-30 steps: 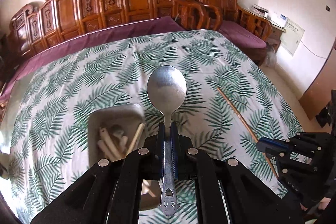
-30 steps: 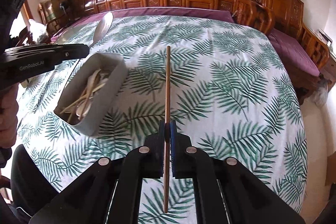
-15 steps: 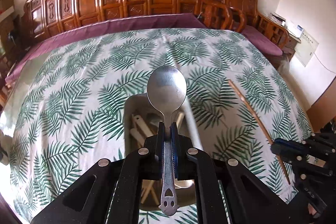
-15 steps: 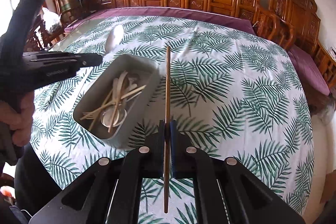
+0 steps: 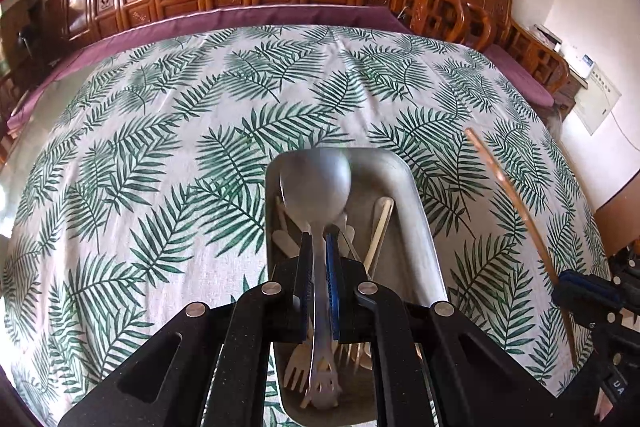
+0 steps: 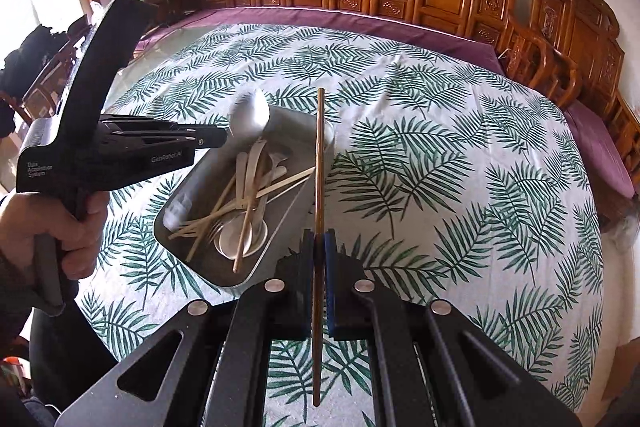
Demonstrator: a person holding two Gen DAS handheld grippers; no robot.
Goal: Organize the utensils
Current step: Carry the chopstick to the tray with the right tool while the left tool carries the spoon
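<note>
- Done: wooden utensils and a fork already lie in the metal tray, mid-surface.
- Left: left tongs grip a spoon above it; right tongs grip a chopstick.

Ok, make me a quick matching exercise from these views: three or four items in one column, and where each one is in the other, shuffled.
Items:
1. metal spoon
2. brown chopstick
3. wooden fork
4. metal tray

Places:
A. lying inside the tray
B. clamped in the right gripper
C. resting on the leaf-print tablecloth
D. clamped in the left gripper

Pairs: 1-D, 2-B, 3-A, 4-C
</note>
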